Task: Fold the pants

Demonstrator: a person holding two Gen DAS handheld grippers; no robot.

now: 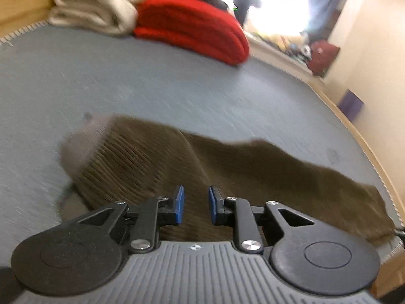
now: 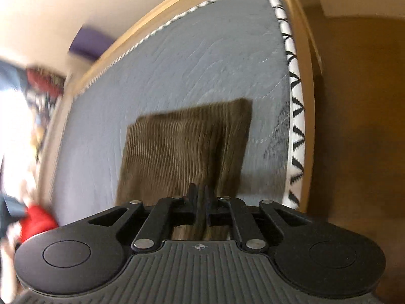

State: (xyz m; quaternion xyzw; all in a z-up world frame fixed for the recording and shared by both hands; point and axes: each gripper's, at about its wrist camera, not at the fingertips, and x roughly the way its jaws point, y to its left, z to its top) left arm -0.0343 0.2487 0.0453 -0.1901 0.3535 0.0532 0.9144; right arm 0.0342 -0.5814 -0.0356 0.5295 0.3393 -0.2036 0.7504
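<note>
Brown corduroy pants (image 1: 227, 167) lie folded across the grey mattress (image 1: 126, 81), with a pale inner waistband (image 1: 83, 141) showing at their left end. My left gripper (image 1: 196, 202) hovers just above the near edge of the pants. Its blue pads (image 1: 179, 202) stand apart with nothing pinched between them. In the right wrist view the pants (image 2: 182, 147) run away from me as a ribbed rectangle. My right gripper (image 2: 201, 202) has its black fingers almost together, with a thin fold of the brown cloth caught between them.
A red folded blanket (image 1: 192, 30) and a cream one (image 1: 96, 2) sit at the far end of the mattress. The wooden bed frame (image 2: 307, 101) and the zigzag mattress trim (image 2: 295, 101) lie close on the right. A bright window (image 1: 286, 2) is behind.
</note>
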